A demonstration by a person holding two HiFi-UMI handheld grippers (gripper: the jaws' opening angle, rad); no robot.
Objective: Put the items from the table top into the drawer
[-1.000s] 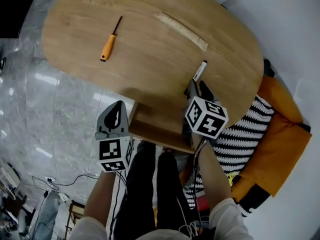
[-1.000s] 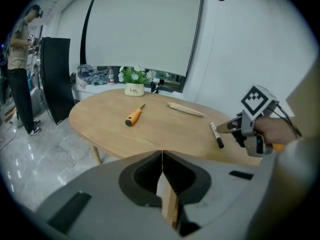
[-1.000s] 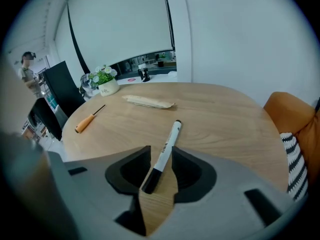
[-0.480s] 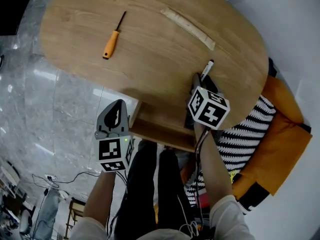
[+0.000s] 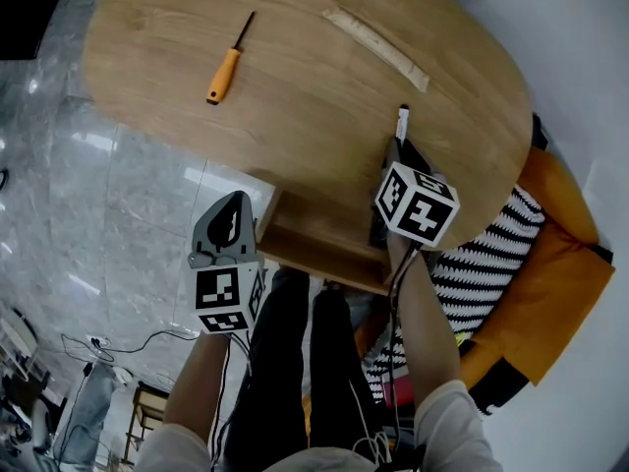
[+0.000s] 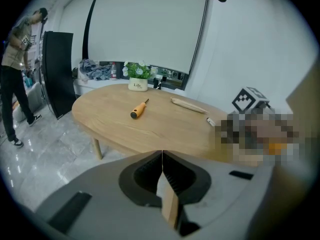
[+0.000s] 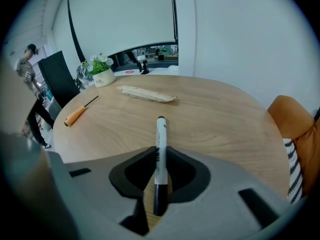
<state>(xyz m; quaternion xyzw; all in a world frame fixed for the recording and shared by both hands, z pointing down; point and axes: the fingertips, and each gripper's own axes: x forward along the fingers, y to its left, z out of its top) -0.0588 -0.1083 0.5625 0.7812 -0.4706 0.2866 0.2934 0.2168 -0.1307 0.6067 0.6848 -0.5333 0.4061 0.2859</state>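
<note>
A white marker with a black cap (image 5: 401, 121) lies on the oval wooden table (image 5: 295, 106) near its front right edge. My right gripper (image 5: 396, 151) has just been closing and now stands shut on the marker (image 7: 159, 151), which runs lengthwise between the jaws. An orange-handled screwdriver (image 5: 225, 72) and a pale flat wooden strip (image 5: 379, 48) lie farther back on the table. The open wooden drawer (image 5: 314, 236) hangs under the table's front edge. My left gripper (image 5: 232, 220) hovers left of the drawer, off the table, shut with nothing in it (image 6: 162, 156).
A potted plant (image 7: 102, 74) stands at the table's far end. An orange cushion (image 5: 555, 264) and striped fabric (image 5: 477, 264) sit to the right. The person's legs are below the drawer. A person (image 6: 12, 74) and a black panel (image 6: 57, 71) stand at the far left.
The right gripper has edged forward over the marker and its jaws have closed round it; the marker has turned from slanted to in line with the jaws. The left gripper has stayed put.
</note>
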